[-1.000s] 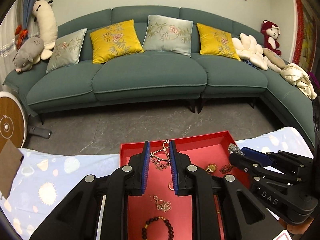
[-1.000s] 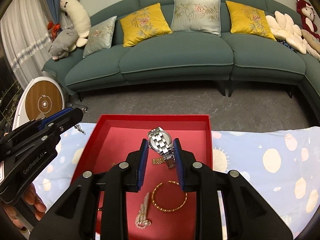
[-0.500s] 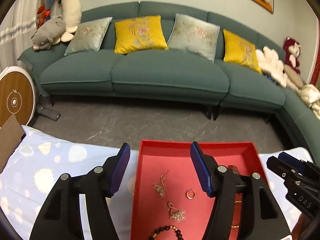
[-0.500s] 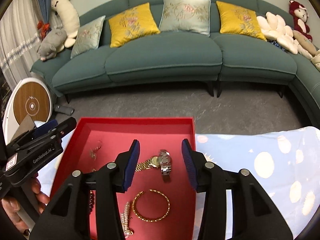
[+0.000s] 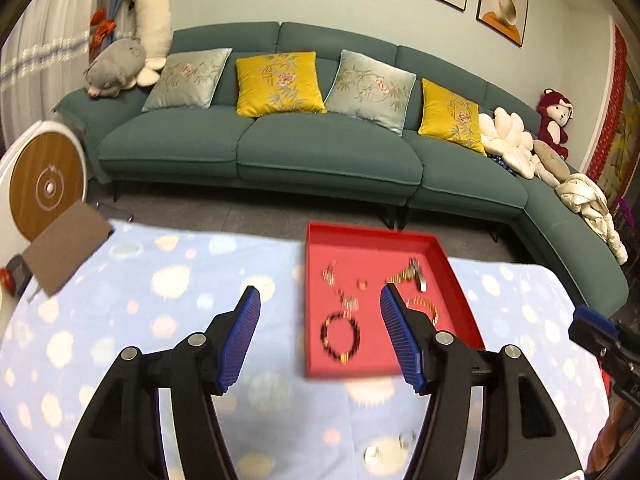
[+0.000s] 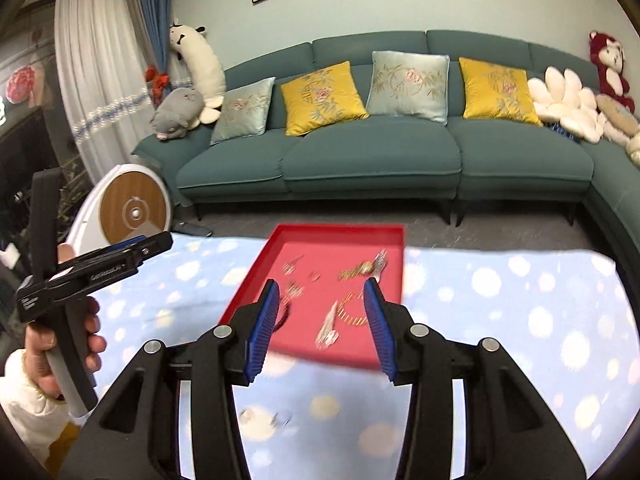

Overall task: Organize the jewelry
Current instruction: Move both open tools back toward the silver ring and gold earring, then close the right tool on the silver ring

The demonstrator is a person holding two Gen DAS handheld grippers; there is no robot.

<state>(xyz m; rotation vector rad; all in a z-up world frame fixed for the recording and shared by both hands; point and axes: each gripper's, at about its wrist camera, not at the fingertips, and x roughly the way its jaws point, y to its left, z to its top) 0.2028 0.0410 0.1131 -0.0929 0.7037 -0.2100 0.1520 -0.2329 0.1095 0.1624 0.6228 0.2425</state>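
Both tools are hanging above the spotted blue worktop, the left tool spread wide and gripping nothing, the right tool likewise gaping and empty. The jewelry is lying in the red tray: beaded bracelet, gold bangle, watch. Small bits near the worktop's front edge are looking like stragglers, too blurred to name. Best approach: descending slowly, fingers straddling one piece, closing gently. The left tool's side is reading something like "GenRobot.AI", blurred.
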